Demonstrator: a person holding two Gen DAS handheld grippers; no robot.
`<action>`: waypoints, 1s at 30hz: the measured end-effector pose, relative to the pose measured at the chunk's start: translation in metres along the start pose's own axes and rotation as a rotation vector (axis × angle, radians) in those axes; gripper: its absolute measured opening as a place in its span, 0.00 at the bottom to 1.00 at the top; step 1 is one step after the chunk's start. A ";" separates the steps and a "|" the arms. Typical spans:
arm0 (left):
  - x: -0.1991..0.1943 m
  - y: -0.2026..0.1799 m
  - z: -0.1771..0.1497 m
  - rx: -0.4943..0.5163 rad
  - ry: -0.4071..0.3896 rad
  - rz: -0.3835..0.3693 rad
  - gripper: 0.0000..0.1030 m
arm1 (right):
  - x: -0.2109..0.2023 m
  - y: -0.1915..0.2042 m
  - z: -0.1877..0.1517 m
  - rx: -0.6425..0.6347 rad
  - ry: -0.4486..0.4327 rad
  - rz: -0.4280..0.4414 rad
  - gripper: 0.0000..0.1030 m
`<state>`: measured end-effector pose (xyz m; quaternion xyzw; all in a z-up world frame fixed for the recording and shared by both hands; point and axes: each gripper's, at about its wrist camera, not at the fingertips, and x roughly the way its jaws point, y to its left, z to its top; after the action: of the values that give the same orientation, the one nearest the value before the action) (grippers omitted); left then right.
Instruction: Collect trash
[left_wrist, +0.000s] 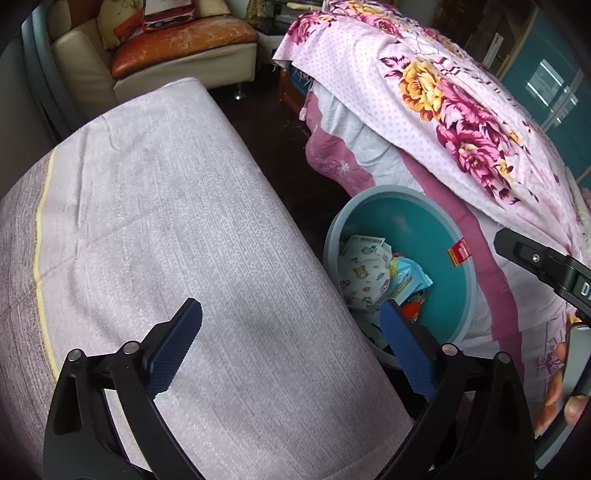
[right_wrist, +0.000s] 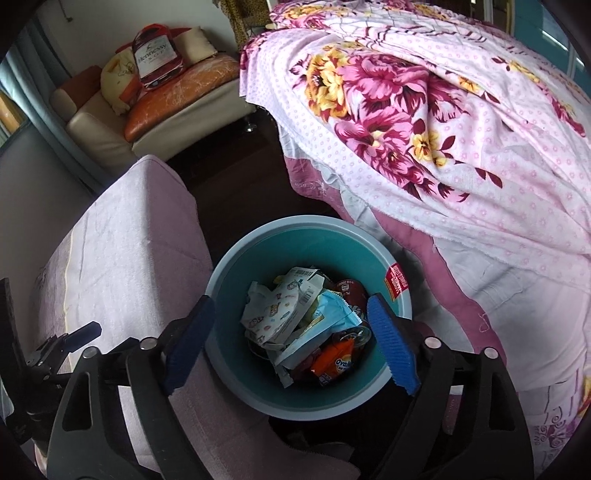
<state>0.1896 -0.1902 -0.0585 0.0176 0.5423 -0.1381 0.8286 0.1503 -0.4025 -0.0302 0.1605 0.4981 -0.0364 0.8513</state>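
Both grippers, left gripper (left_wrist: 291, 350) and right gripper (right_wrist: 291, 347), were wide, empty. Wrappers (right_wrist: 295, 325) lay in teal bin (right_wrist: 236, 384) directly below right gripper; lowering risked clipping the rim.

Looking down from my right gripper (right_wrist: 291, 347), the teal bin's (right_wrist: 236, 373) mouth is open from above, though crumpled wrappers (right_wrist: 277, 317) and an orange carton (right_wrist: 334, 360) fill its bottom. It sits hemmed between the lilac cloth-covered table (left_wrist: 166, 221) on the left and the floral bedspread (right_wrist: 424, 155) overhanging on the right. A strip of dark floor (left_wrist: 273, 147) runs between them toward the sofa (left_wrist: 177, 44).
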 end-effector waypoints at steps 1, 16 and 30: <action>-0.002 0.000 -0.001 0.002 -0.002 0.002 0.95 | -0.003 0.002 -0.001 -0.009 -0.003 -0.001 0.82; -0.048 0.009 -0.022 -0.029 -0.039 -0.013 0.96 | -0.053 0.031 -0.028 -0.122 -0.045 -0.044 0.93; -0.091 0.018 -0.063 -0.037 -0.093 0.019 0.96 | -0.102 0.045 -0.065 -0.170 -0.094 -0.044 0.93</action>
<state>0.1042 -0.1426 -0.0046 0.0010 0.5053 -0.1208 0.8544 0.0551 -0.3504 0.0388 0.0749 0.4622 -0.0203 0.8834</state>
